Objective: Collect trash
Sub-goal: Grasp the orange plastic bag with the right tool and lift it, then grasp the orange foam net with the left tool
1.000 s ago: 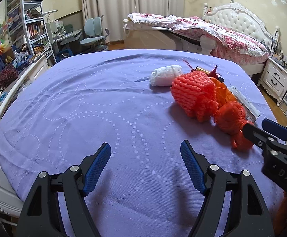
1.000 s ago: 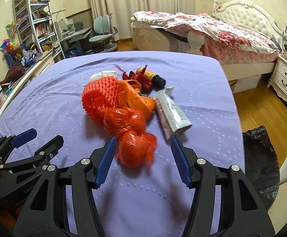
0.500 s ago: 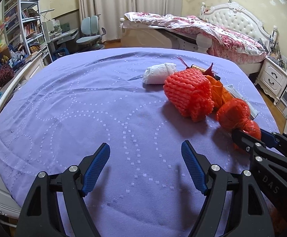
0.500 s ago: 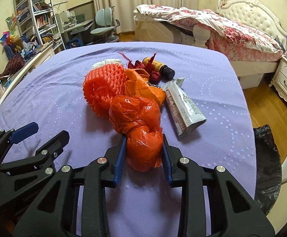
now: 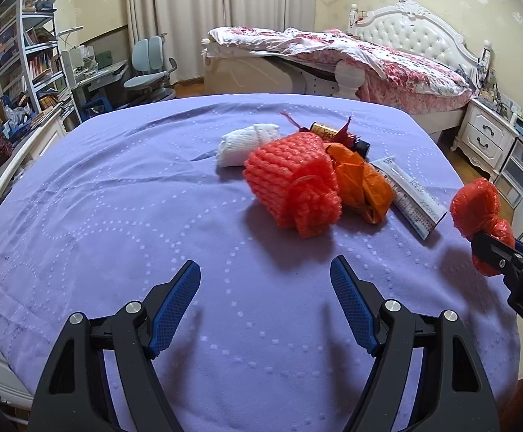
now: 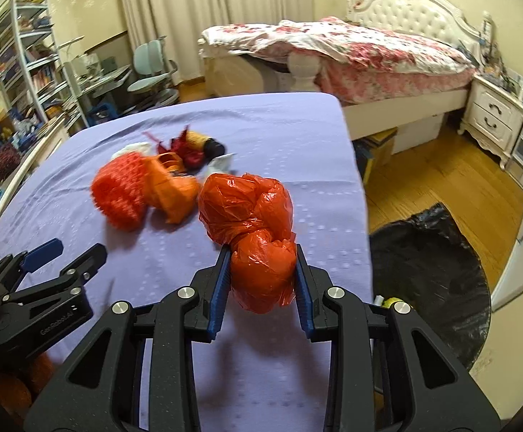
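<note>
- Between the blue-padded fingers of the right gripper (image 6: 261, 277), a knotted red-orange plastic bag (image 6: 254, 230) is clamped by its lower lobe; the fingers have just been closing and now press on its two sides.
- The bag is thin, crinkled and glossy, pinched in the middle by a knot so that it forms two bulging lumps, the larger one standing up past the fingertips.
- It is held clear of the purple cloth (image 5: 117, 198) covering the tabletop, near its right edge; the left wrist view shows it at the far right, apart from the rest of the litter.
- On the floor to the right of the tabletop stands an open black trash bag (image 6: 430, 280).
- Further back on the cloth lie an orange-red foam net sleeve (image 5: 294, 183), a crumpled orange wrapper (image 5: 362, 183) touching it, a white rolled cloth (image 5: 243, 144) behind, a dark bottle with a yellow label (image 5: 337, 135) partly under dark red scraps, and a flattened white printed packet (image 5: 409, 194); its print is too small to read.
- The left gripper (image 5: 265, 302) hangs over bare cloth with its fingers wide apart and nothing between them.
- In the right wrist view its black body reads "GenRobot.AI"; in the left wrist view the right gripper's body shows the letters "DA", cut off at the edge.
</note>
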